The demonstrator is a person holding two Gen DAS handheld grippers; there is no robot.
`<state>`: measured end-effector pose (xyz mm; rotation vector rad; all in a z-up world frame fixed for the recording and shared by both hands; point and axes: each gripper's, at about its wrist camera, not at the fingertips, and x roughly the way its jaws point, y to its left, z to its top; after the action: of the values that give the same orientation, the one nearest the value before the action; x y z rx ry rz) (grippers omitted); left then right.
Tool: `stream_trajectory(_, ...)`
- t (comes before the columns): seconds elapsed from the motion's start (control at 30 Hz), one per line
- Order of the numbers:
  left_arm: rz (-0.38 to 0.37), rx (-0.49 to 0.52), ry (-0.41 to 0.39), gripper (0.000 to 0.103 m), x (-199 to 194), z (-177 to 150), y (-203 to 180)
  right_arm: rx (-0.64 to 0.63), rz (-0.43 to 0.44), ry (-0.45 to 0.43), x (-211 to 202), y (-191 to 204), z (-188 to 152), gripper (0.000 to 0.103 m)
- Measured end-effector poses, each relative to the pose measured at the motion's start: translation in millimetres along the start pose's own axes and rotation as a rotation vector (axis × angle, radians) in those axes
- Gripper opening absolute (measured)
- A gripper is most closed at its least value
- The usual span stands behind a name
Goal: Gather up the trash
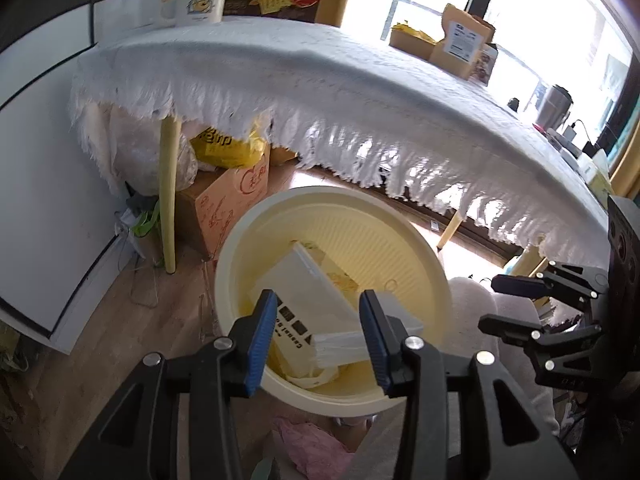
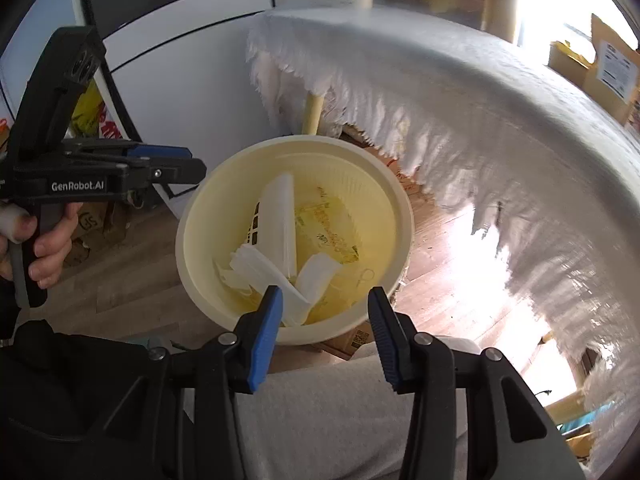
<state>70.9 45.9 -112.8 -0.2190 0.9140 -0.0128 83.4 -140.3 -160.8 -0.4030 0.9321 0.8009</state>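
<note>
Cream plastic bin [image 1: 400, 236] sits on the wooden floor [image 1: 92, 332] beside the cloth-covered table [image 1: 320, 68]; we see white packaging trash [image 2: 280, 216] lying inside it. We hold the left gripper [image 1: 318, 330] and right gripper [image 2: 325, 330] above the bin, jaws parted, nothing between them.

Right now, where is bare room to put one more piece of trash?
Free: the tablecloth between the white box and cardboard boxes; also the bin floor on its right side. Crowded: the bin's left, under the white packaging.
</note>
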Motion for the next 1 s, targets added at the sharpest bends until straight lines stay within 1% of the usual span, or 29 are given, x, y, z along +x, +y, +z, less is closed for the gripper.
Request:
stream_trajectory(0.33, -0.008, 0.070, -0.042, 0.047, -13.3, -0.3, -31.9, 0.053, -0.039, -0.050, -37.1, -15.1, -14.5, 0.042)
stream_trajectory(0.47, -0.023, 0.092, -0.067, 0.049, -19.9, -0.7, -44.0, 0.076, -0.053, -0.071, -51.5, -24.1, -19.9, 0.042)
stream_trajectory(0.57, -0.013, 0.126, -0.085, 0.051, -25.0, -0.6, -54.2, 0.087, -0.071, -0.083, -62.8, -28.5, -21.9, 0.042)
stream_trajectory(0.67, -0.021, 0.146, -0.114, 0.056, -31.3, 0.8, -62.8, 0.097, -0.099, -0.104, -79.0, -32.3, -22.9, 0.042)
stream_trajectory(0.73, -0.038, 0.150, -0.146, 0.061, -38.3, 1.6, -67.3, 0.101, -0.112, -0.122, -89.5, -33.7, -24.5, 0.042)
stream_trajectory(0.8, -0.046, 0.158, -0.176, 0.065, -45.8, 3.1, -72.8, 0.105, -0.125, -0.143, -102.0, -35.0, -24.5, 0.042)
stream_trajectory(0.9, -0.033, 0.180, -0.218, 0.068, -57.8, 5.5, -82.9, 0.109, -0.147, -0.174, -120.9, -36.6, -23.6, 0.042)
stream_trajectory(1.0, -0.029, 0.191, -0.267, 0.077, -71.6, 8.6, -90.7, 0.111, -0.165, -0.207, -138.9, -37.3, -22.7, 0.042)
